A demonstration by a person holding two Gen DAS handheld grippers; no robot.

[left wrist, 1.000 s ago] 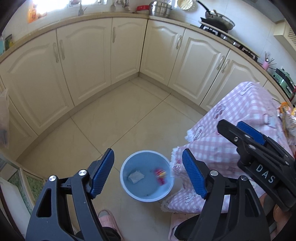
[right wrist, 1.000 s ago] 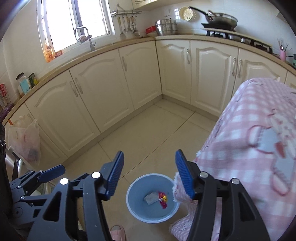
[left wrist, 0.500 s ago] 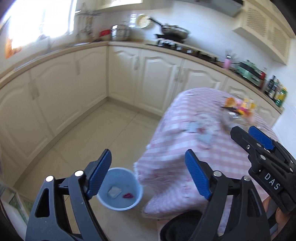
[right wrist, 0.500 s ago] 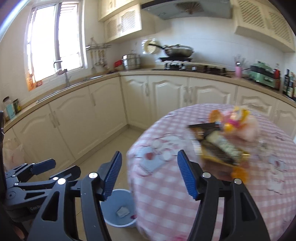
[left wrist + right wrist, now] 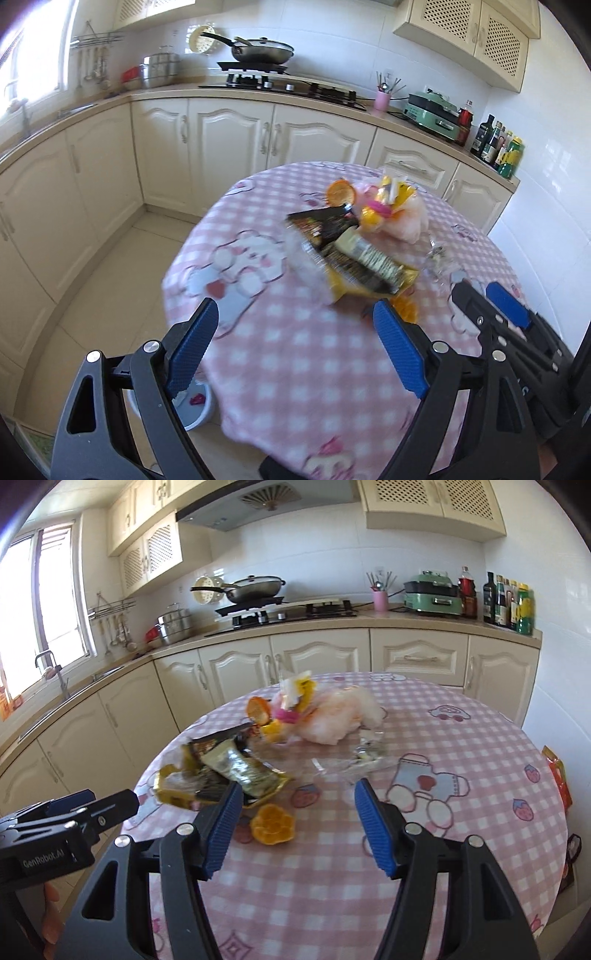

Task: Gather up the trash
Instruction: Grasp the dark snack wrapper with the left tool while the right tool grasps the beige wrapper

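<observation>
Both hand-held grippers hang spread wide with nothing between the blue pads: the left hand-held gripper (image 5: pixel 295 350) and the right hand-held gripper (image 5: pixel 299 825), over the pink checked desk (image 5: pixel 461 834). Trash sits mid-desk: a crumpled yellow-and-black snack wrapper (image 5: pixel 229 775), an orange peel (image 5: pixel 273 823) just by the right one's left pad, clear plastic film (image 5: pixel 354 760), and a pinkish bag (image 5: pixel 340 716) farther back. "GenRobot.AI" reads on the left one's body. A blue bin (image 5: pixel 195 406) stands on the floor beside the desk.
</observation>
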